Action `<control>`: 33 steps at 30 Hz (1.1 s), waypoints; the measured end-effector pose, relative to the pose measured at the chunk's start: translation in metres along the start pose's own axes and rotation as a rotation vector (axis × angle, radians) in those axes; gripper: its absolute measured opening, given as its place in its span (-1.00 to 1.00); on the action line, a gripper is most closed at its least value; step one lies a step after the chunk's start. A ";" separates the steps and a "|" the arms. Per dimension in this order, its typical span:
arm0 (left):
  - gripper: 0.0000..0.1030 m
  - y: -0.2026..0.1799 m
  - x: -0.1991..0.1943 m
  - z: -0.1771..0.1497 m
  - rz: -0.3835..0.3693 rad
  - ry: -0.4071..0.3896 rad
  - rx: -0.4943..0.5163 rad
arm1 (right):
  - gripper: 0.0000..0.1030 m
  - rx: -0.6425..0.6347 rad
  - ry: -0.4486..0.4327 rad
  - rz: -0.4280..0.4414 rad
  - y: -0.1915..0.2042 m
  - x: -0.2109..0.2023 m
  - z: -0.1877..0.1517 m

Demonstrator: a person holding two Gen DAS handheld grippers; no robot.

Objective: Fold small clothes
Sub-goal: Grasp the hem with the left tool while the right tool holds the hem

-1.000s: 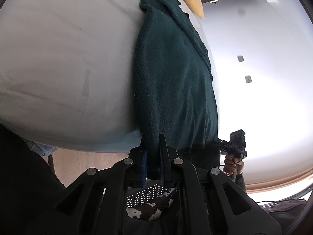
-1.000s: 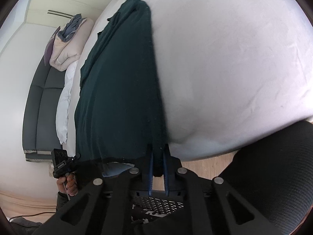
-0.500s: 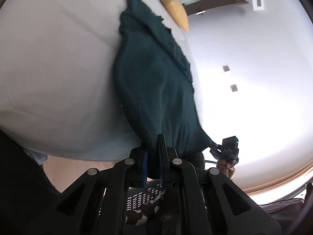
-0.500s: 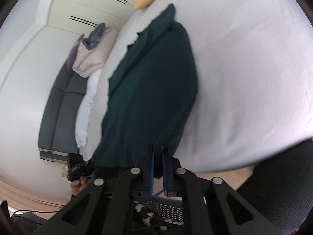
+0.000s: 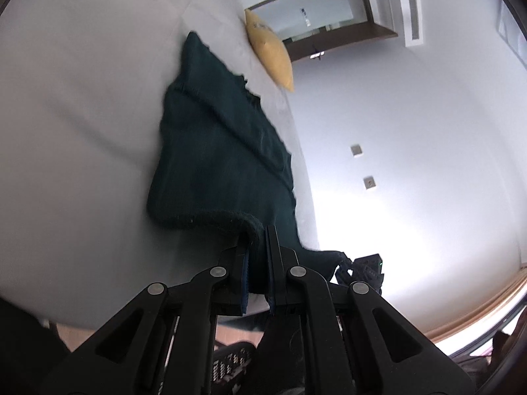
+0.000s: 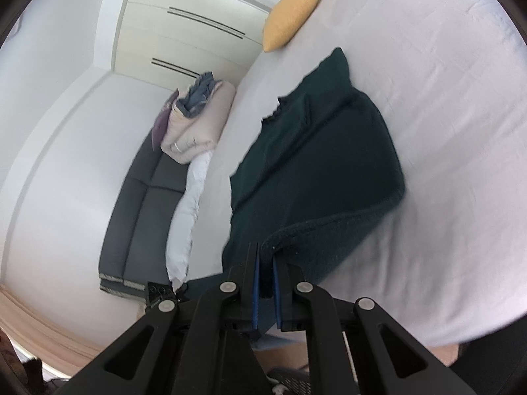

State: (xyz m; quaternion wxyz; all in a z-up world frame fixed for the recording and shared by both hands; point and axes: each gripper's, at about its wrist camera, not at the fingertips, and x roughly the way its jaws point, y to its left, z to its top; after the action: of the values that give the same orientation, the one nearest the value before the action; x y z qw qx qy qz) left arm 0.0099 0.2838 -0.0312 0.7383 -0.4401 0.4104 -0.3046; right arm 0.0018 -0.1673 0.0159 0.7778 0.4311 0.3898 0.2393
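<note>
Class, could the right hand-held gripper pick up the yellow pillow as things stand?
Probably not: the right hand-held gripper is shut on the sweater's hem, and the pillow lies far up the bed.

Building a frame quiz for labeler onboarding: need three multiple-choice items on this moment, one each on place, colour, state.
1. Where does the far end of the dark green garment lie?
A. on the white bed
B. on the grey sofa
C. on the floor

2. What colour is the cushion at the bed's far edge?
A. red
B. yellow
C. black

3. How do the right gripper and left gripper stand?
A. both open
B. one open
C. both shut on the garment's near hem

Key: 1 A, the cloth spreads over the sheet; 2 B, yellow in both views; 3 C, cloth is pinched between each pair of jaws.
</note>
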 end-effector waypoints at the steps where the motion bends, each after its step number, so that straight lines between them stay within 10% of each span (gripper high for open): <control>1: -0.88 -0.001 -0.001 0.007 -0.001 -0.008 0.000 | -0.85 0.002 -0.007 0.006 0.002 0.002 0.005; 33: -0.96 -0.020 0.035 0.162 0.080 -0.172 -0.008 | -0.85 0.062 -0.155 -0.043 -0.010 0.070 0.144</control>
State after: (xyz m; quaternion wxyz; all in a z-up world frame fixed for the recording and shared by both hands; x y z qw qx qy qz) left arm 0.1665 0.3116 0.0199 0.7807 -0.4505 0.3641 -0.2343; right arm 0.1602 -0.1927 0.0260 0.7969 0.4636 0.3449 0.1762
